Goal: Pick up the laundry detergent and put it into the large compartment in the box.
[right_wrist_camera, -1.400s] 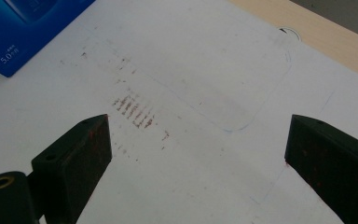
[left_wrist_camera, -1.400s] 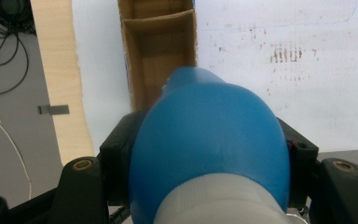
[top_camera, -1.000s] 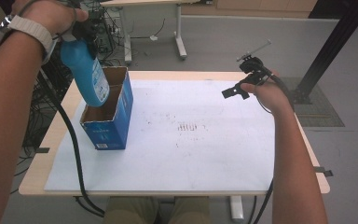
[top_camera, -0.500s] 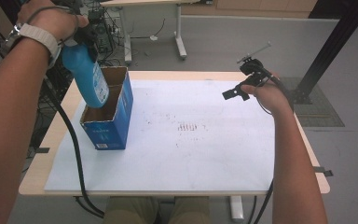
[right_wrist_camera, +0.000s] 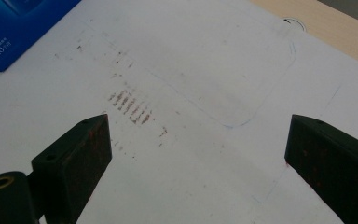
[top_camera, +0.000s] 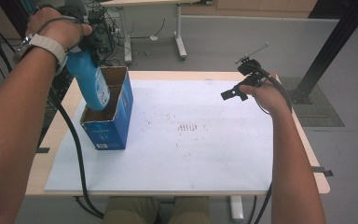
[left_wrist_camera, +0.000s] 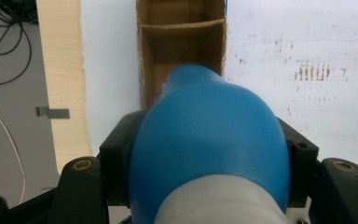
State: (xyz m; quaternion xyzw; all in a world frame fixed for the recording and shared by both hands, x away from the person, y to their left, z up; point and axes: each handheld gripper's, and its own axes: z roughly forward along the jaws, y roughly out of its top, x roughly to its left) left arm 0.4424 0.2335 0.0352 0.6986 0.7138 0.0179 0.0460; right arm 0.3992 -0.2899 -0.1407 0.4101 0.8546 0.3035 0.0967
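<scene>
The blue bottle (top_camera: 89, 79) hangs base-down, partly inside the open blue box (top_camera: 109, 122) on the worktop (top_camera: 205, 140), clamped near its cap by the left hand-held gripper (top_camera: 87, 43) for lowering in; the right hand-held gripper (top_camera: 235, 92) waits open.

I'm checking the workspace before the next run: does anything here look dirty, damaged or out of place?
Yes: the white sheet covering the table carries a patch of brownish smudge marks near its middle, as short parallel streaks with scattered specks around them. The blue box and blue bottle look intact.
</scene>
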